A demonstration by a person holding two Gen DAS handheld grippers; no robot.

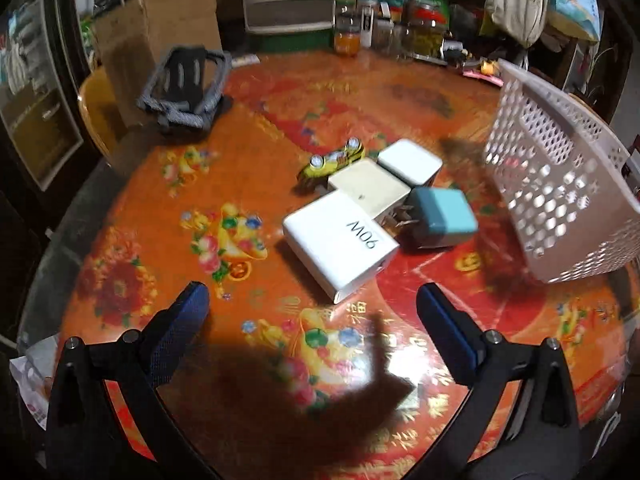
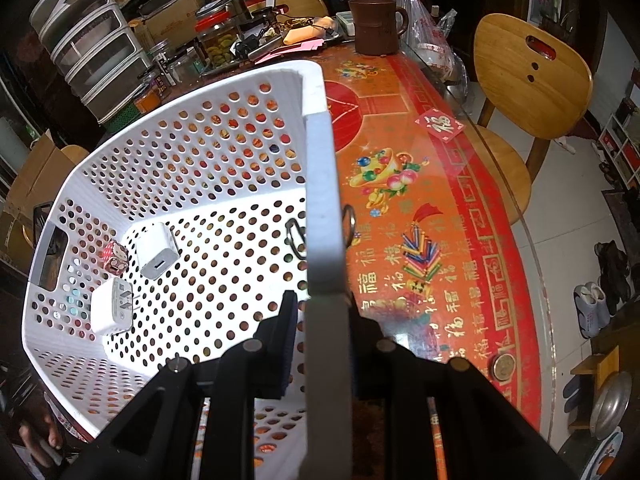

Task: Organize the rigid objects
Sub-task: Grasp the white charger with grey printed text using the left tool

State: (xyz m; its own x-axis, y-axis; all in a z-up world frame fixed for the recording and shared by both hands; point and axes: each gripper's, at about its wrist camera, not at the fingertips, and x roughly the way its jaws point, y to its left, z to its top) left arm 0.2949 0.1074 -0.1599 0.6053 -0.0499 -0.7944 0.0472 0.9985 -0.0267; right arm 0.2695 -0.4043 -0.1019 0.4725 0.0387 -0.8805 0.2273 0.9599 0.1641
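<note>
Chargers: two in white basket (image 2: 192, 168) with small pink toy; four left on counter (image 1: 160, 208). Left gripper (image 1: 312, 312) wide open, empty. Right gripper (image 2: 320, 320) pinches basket rim.

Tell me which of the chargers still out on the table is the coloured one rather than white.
The teal charger, at the right end of the cluster, nearest the white basket. The other three beside it, including the one marked 90W, are white or cream.
</note>
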